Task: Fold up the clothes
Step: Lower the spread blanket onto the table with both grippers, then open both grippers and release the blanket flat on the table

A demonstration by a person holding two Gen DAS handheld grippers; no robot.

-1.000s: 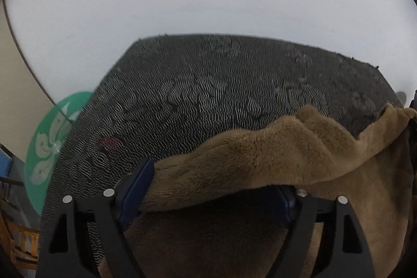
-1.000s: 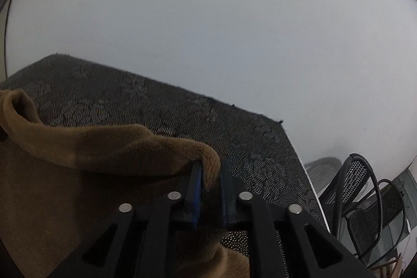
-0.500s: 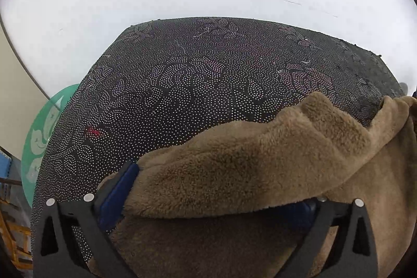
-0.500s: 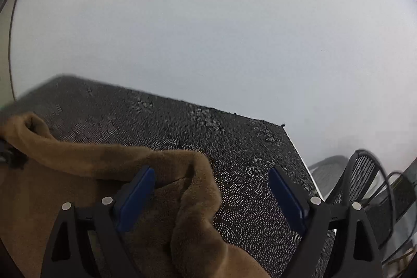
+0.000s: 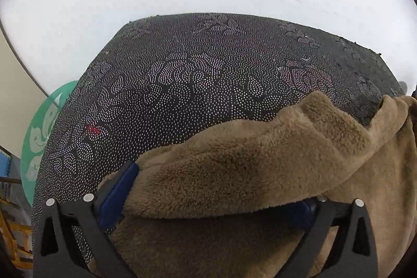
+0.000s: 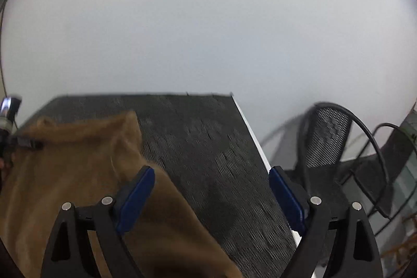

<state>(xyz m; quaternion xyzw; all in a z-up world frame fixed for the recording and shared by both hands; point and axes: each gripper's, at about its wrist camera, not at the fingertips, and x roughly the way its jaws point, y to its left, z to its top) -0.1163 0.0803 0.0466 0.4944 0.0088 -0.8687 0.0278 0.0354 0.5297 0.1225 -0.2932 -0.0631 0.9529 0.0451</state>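
A brown fleece garment [image 5: 260, 160] lies on a table covered with a dark dotted floral cloth [image 5: 208, 82]. Its folded edge forms a thick ridge across my left gripper [image 5: 216, 189], which is open with the fleece draped between and over its blue pads [image 5: 117, 189]. In the blurred right wrist view the garment [image 6: 65, 173] lies at lower left on the table [image 6: 203, 142]. My right gripper [image 6: 211, 173] is open and holds nothing. Its left pad [image 6: 135, 197] is just over the garment's right edge.
The table's right edge [image 6: 250, 132] runs between the right gripper's fingers, with a black mesh chair [image 6: 325, 137] beyond it. A green round sign [image 5: 39, 134] stands past the table's left side. A white wall is behind. The left gripper's device [image 6: 10, 116] shows at the left rim.
My right gripper, shut on the fleece edge a second ago, has opened, let it go and swung right. My left gripper's fingers have spread wider and the fleece ridge has settled lower.
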